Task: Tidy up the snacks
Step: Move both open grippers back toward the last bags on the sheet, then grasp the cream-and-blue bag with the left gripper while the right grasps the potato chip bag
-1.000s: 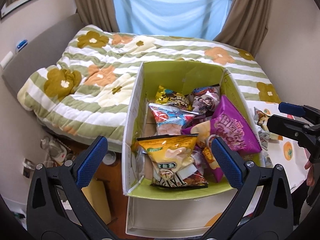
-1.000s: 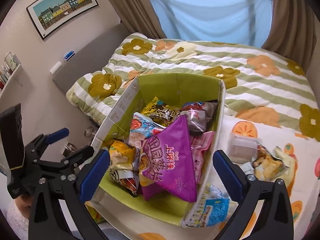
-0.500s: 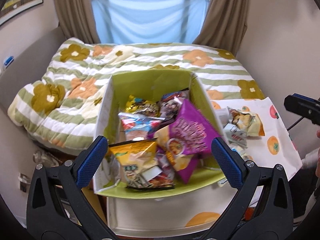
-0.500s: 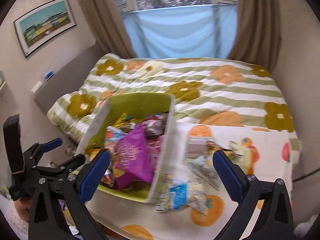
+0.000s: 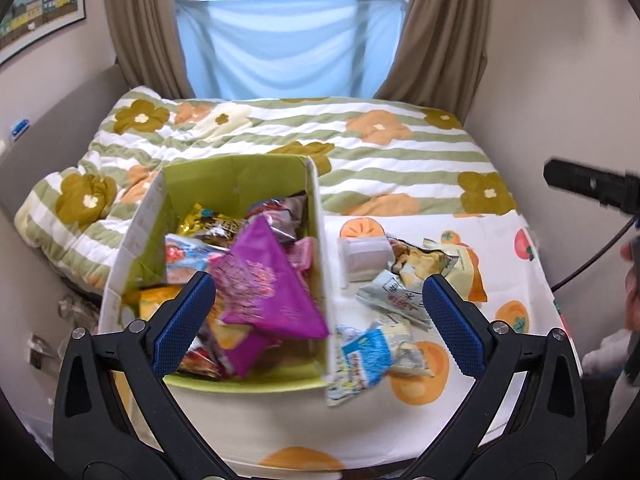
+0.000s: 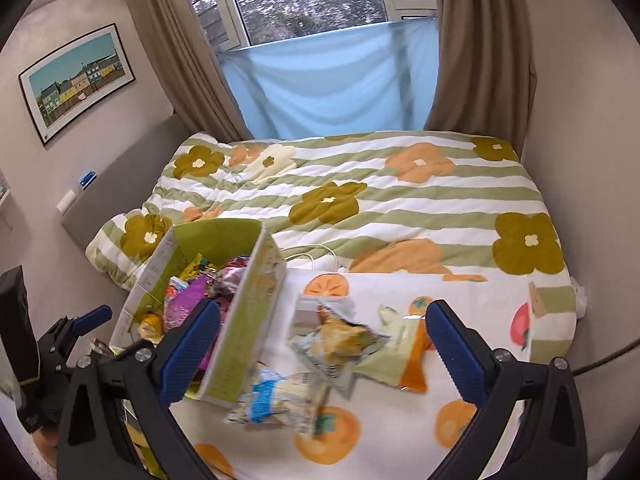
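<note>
A green-lined cardboard box (image 5: pixel 318 220) stands on a table with an orange-fruit cloth (image 5: pixel 500 312). It holds several snack bags, with a purple bag (image 5: pixel 268 292) on top. Loose snacks lie to its right: a blue and white bag (image 5: pixel 370 350), a white packet (image 5: pixel 394 298), a crumpled yellow bag (image 5: pixel 420 258) and a small clear tub (image 5: pixel 364 258). My left gripper (image 5: pixel 318 320) is open and empty, above the box's right wall. My right gripper (image 6: pixel 324 344) is open and empty above the loose snacks (image 6: pixel 340 340). The box also shows in the right wrist view (image 6: pixel 248 320).
A bed with a flowered striped quilt (image 6: pixel 360 200) lies behind the table. Walls close in at the left and right. A window with curtains (image 6: pixel 320 20) is at the back. A cable (image 5: pixel 592 256) hangs at the right.
Both grippers have drawn back and moved to the right. The loose snacks beside the box have come into the middle of both views. Both stay open.
</note>
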Demonstrator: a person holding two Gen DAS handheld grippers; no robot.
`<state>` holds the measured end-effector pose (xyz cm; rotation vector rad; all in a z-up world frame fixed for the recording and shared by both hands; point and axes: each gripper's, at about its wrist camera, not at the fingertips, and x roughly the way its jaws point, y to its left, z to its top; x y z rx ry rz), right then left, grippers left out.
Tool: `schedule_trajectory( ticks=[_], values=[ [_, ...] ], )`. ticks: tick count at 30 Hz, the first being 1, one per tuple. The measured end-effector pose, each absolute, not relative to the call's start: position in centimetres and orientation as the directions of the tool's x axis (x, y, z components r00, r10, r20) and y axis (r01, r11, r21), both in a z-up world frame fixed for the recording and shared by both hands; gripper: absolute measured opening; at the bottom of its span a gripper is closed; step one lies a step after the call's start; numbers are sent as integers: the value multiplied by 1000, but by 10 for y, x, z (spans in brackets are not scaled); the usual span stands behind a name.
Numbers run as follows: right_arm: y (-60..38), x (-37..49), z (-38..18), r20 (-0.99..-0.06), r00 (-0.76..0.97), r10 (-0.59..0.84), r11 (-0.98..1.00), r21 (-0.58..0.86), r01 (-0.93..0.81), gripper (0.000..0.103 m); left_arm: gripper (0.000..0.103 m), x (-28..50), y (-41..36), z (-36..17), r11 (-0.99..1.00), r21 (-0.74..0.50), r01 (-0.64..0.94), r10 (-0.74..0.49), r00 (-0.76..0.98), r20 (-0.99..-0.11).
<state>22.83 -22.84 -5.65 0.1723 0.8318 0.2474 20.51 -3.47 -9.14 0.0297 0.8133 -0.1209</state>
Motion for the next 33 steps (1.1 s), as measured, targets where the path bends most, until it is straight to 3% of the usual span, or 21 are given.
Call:
schedule_trajectory(
  ticks=[14,22,33],
  values=[
    [-271,278,-117,-746,510,428,896,279,-344,102,103,184,-121,-161,994,90,64,36,579,-814],
    [-267,297,-161,-779,440,447,881,297,-369,102,103,185,-164,-214,937,277,214,119,548,-828],
    [-253,314,-215,-822,351,448,873,318,-370,102,103,179,-185,-271,818,412,403,182,497,-848]
  ],
)
